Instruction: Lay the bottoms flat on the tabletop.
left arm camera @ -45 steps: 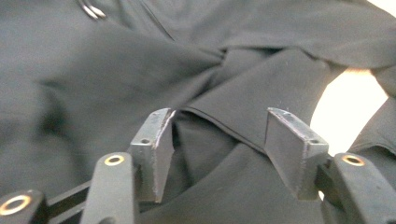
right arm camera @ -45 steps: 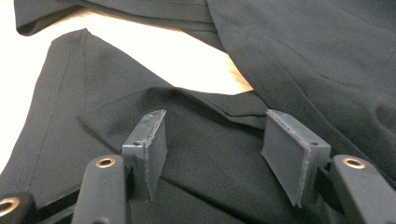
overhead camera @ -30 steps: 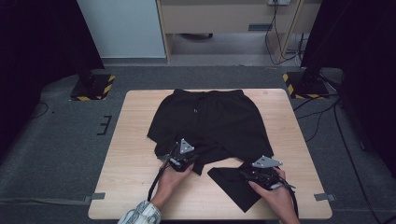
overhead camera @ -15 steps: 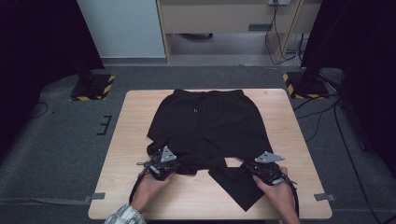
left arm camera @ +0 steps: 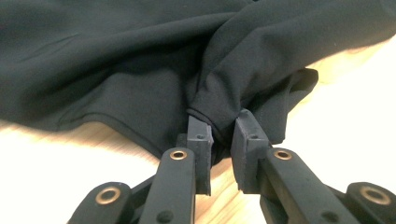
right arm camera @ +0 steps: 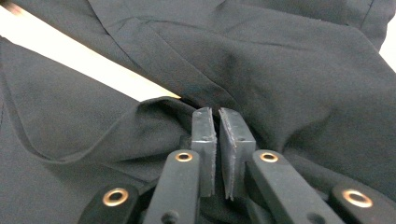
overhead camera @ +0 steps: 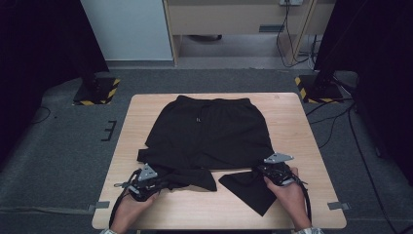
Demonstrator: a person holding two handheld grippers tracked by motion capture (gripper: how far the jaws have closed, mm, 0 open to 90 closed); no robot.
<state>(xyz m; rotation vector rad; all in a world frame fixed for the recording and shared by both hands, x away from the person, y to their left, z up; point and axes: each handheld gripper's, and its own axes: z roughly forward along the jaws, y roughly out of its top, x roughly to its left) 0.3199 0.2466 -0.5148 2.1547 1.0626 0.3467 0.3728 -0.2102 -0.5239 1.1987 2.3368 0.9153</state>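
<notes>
Black shorts (overhead camera: 209, 131) lie flat on the wooden table (overhead camera: 292, 122), waistband at the far side. My left gripper (overhead camera: 163, 181) is at the near left, with a fold of the left leg's hem (left arm camera: 219, 93) pinched between its pads. Its jaws have just been opening a little, and the cloth is still between them. At the near right my right gripper (overhead camera: 263, 171) is shut on a bunched fold of the shorts (right arm camera: 280, 70) by the right leg. That leg lies folded into a dark triangle (overhead camera: 248, 187) near the front edge. A hand holds each gripper.
Two stand bases with yellow-black stripes (overhead camera: 97, 90) (overhead camera: 311, 87) sit on the grey floor beyond the table's far corners. A wooden cabinet (overhead camera: 234, 19) and cables (overhead camera: 341, 122) are behind and to the right. Bare wood shows along the table's left, right and front edges.
My left gripper has moved left and toward the near edge, dragging the left leg's hem with it. The right gripper has stayed put and its jaws have shut on the cloth.
</notes>
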